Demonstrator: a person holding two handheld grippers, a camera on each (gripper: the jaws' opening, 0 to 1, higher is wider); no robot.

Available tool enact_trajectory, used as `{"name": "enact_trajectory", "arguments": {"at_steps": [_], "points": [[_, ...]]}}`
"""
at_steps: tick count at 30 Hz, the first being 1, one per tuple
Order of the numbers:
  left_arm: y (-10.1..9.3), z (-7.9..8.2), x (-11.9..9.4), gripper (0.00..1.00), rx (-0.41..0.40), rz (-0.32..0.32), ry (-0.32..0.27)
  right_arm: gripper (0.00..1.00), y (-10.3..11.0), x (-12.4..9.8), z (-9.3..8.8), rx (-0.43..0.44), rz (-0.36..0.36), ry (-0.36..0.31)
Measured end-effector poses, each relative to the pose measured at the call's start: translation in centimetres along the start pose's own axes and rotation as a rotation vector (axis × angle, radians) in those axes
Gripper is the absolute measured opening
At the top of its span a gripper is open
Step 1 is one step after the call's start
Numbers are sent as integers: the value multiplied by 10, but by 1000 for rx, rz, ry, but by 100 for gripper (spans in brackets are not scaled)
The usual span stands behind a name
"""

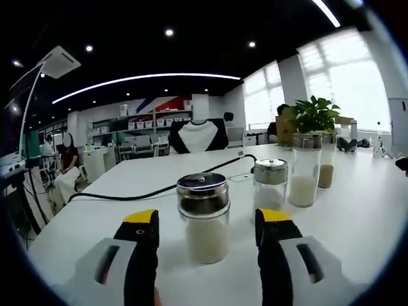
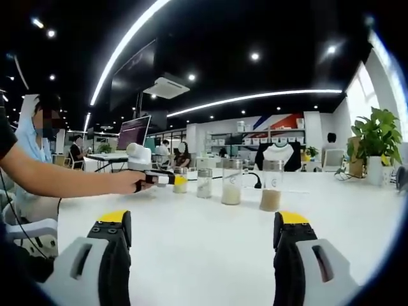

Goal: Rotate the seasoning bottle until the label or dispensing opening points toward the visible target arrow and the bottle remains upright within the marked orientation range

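Left tool (image 1: 207,233) spread wide, jaws flanking the seasoning bottle (image 1: 204,217) — upright on the white tabletop (image 1: 357,210), not gripped. A second shaker (image 1: 270,184) stands at two o'clock, two taller jars (image 1: 305,169) beyond. Right tool (image 2: 203,236) also wide, empty — the bottle (image 2: 181,180) far off at eleven o'clock.

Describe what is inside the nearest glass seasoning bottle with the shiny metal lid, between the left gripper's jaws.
The clear glass seasoning bottle with a metal lid holds pale, whitish granules filling roughly its lower half; above them it looks empty. The lid hides any dispensing holes, and no label is visible.
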State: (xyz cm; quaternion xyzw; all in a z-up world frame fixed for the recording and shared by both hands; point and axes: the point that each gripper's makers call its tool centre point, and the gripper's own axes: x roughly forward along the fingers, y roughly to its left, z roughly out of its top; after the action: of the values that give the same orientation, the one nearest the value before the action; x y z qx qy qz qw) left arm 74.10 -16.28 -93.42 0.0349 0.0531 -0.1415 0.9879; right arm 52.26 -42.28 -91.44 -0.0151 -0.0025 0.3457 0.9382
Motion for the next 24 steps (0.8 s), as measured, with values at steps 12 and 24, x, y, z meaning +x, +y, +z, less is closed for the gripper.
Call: {"name": "enact_trajectory", "arguments": {"at_steps": [12,24], "points": [[-2,-2,9,45,-28,-5,19,92,7,2,-4,17,39,10],[0,-8,15,40,25,16,37,92,7,-1,1,8,45,-4]]}}
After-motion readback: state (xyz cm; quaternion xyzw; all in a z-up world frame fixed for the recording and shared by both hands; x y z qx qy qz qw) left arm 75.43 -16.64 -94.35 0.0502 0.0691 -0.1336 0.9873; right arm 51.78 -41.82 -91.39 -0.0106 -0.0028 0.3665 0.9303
